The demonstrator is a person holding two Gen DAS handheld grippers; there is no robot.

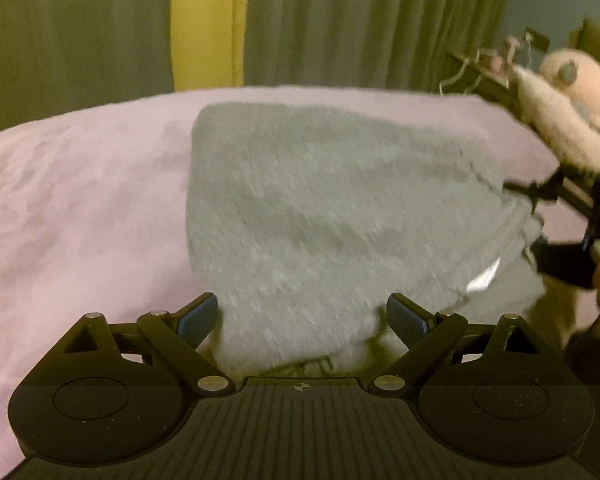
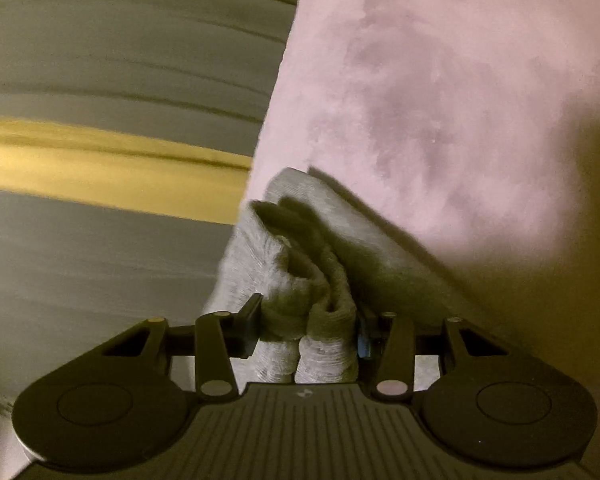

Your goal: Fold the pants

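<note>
— Ahead of your left tongs (image 1: 302, 316), what fills the view?

— Pink bedcover (image 1: 80, 200), running wide to their left with plenty of bare room; its far edge meets the green curtain (image 1: 340, 20) and a yellow strip (image 1: 208, 24). The grey pants (image 1: 320, 200) lie on it, just beyond the tips and reaching well forward, their left edge straight and clear.

— Are those tongs holding anything?

— No, you have them spread wide; the near hem of the pants sits between the fingers, untouched as far as the blur allows.

— And your right tongs (image 2: 308, 328)?

— They pinch a bunched fold of the pants, thick cloth packed between the pads. Bare bedcover stretches ahead and to their right; the bed's edge runs along their left.

— Anything hard to read?

— From the left camera, your right tongs (image 1: 556, 216) are cut off at the frame's right side, smeared by motion. A pink plush toy (image 1: 572, 80) behind them is blurred. A pale tag (image 1: 484, 276) on the pants is unreadable.
</note>
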